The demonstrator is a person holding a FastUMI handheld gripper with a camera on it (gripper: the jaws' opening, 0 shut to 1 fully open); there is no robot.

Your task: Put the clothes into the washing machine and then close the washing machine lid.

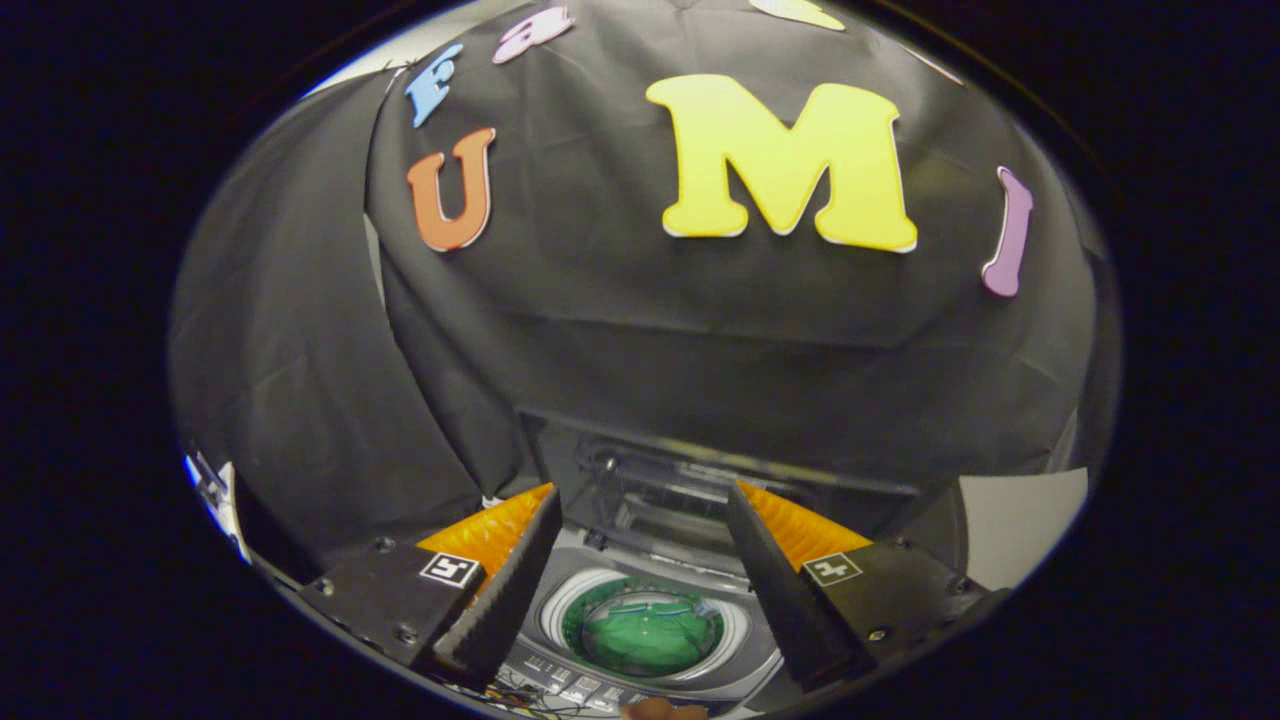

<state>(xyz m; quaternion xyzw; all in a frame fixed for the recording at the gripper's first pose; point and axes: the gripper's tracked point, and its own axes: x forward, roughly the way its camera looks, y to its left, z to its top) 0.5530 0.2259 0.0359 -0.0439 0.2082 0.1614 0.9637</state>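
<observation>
Your gripper [640,545] hangs above the washing machine [650,610] with its fingers spread wide, pinching nothing. Between them, down in the round drum [645,632], you see the green clothes [645,635]. Its lid [660,490] stands open behind, against the black wall.

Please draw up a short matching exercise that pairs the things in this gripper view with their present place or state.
Things:
1. green garment
2. top-loading washing machine's dark lid
3. gripper
4. button control panel

Places or states:
A. raised upright behind the drum
B. open, holding nothing
C. inside the round drum
D. along the machine's near edge, in front of the drum

Pairs: 1-C, 2-A, 3-B, 4-D
</observation>
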